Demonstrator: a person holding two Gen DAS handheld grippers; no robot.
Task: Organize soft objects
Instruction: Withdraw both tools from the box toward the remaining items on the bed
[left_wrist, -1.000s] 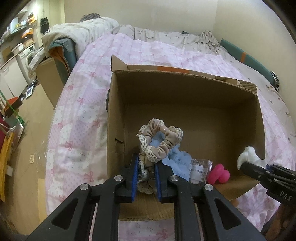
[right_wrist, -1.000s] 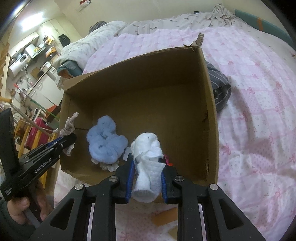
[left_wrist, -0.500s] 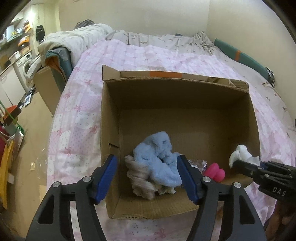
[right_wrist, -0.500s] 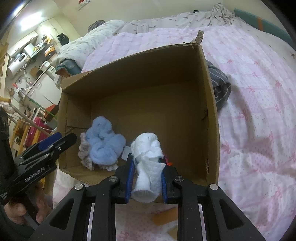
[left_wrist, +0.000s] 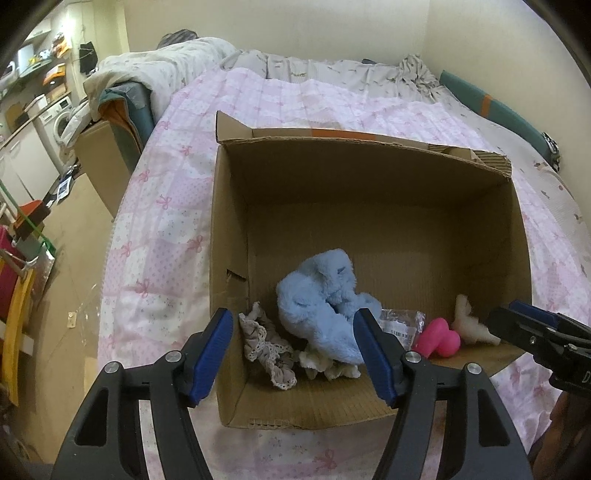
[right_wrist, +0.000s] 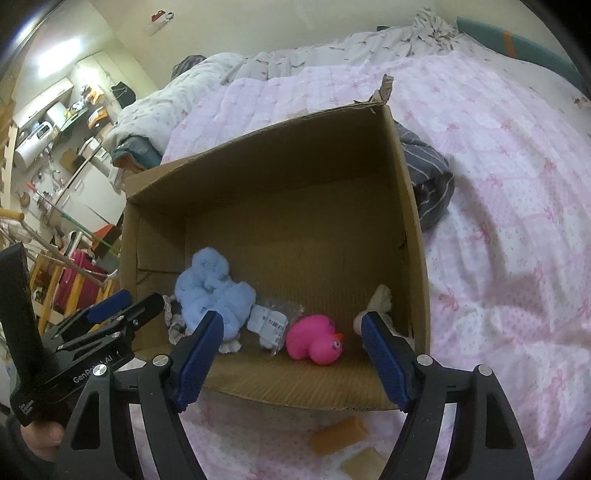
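Both grippers hang over the near edge of the cardboard box (left_wrist: 229, 236), and both are spread wide with nothing between their blue pads. The left gripper (left_wrist: 295, 350) has its jaws apart above the box's near left corner, where the beige lace-trimmed scrunchie (left_wrist: 264, 345) lies crumpled on the box floor, just beside the fluffy light-blue plush (left_wrist: 321, 302), which slumps over a small white fuzzy piece (left_wrist: 328, 367). The right gripper (right_wrist: 291, 356) gapes above the near right part of the box; just behind its right pad the white sock (right_wrist: 380, 301) lies against the right wall. Between the plush and the sock sit a clear plastic packet with a barcode label (right_wrist: 269, 321) and a bright pink rubber duck (right_wrist: 314, 339), the duck close to the sock but apart from it. The box rests on a pink quilted bedspread with bow prints (right_wrist: 498, 184), and a dark striped garment (right_wrist: 428, 184) lies on the bedspread against the box's outer right wall.
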